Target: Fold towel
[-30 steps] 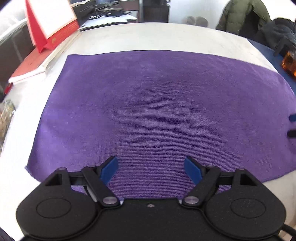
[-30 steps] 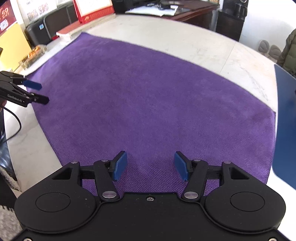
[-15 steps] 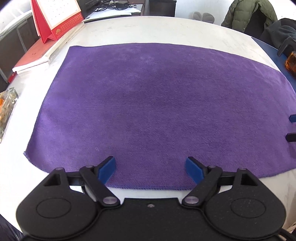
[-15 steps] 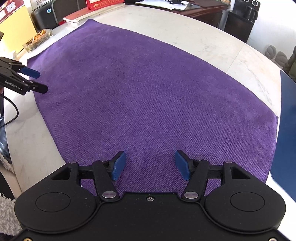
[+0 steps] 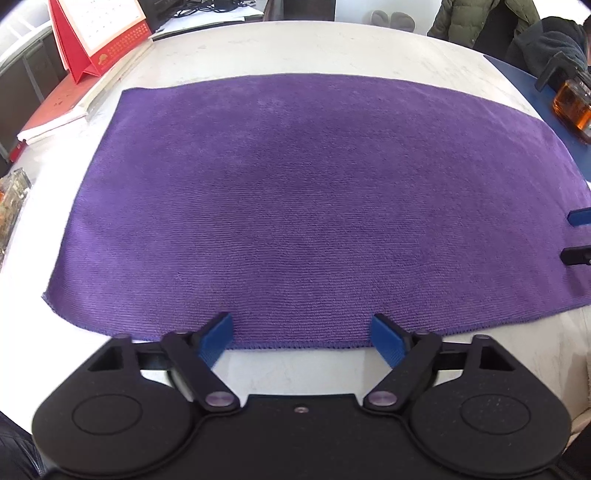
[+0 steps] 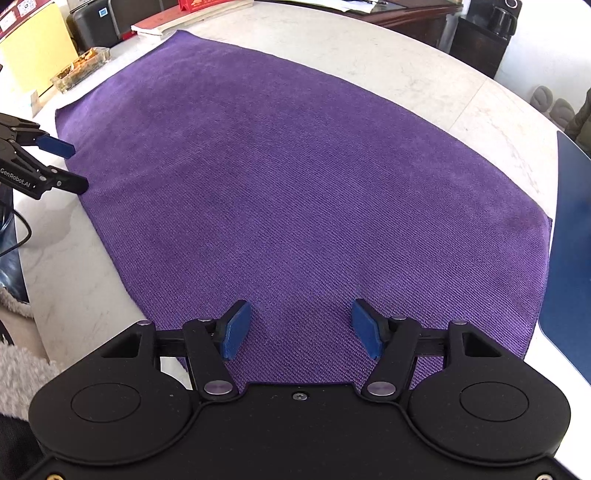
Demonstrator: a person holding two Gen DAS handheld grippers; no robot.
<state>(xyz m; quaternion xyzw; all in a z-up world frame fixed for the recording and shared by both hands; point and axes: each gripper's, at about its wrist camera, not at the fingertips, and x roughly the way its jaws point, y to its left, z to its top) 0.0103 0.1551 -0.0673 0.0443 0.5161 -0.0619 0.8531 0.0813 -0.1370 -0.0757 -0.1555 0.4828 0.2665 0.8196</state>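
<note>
Folding has not begun, as far as the views show: the purple ribbed microfibre towel [image 5: 314,206] lies spread flat in one layer on the pale marble-look worktop [image 5: 332,48]. At the towel's near edge the left claw [image 5: 303,338] has just narrowed a little yet gapes wide and empty, while the right claw [image 6: 301,328] hovers moderately open over its near right part, gripping nothing. Readable writing is scarce: "GenRobot.AI" shows on the left claw's arm beside the towel's left edge, and the red desk calendar [image 5: 99,37] beyond the towel's far left corner is too small to read.

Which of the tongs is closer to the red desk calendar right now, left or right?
Left. The left tongs hang over the flat purple microfibre towel's near edge on the side where the red desk calendar stands. The right tongs are towards the towel's opposite end.
</note>
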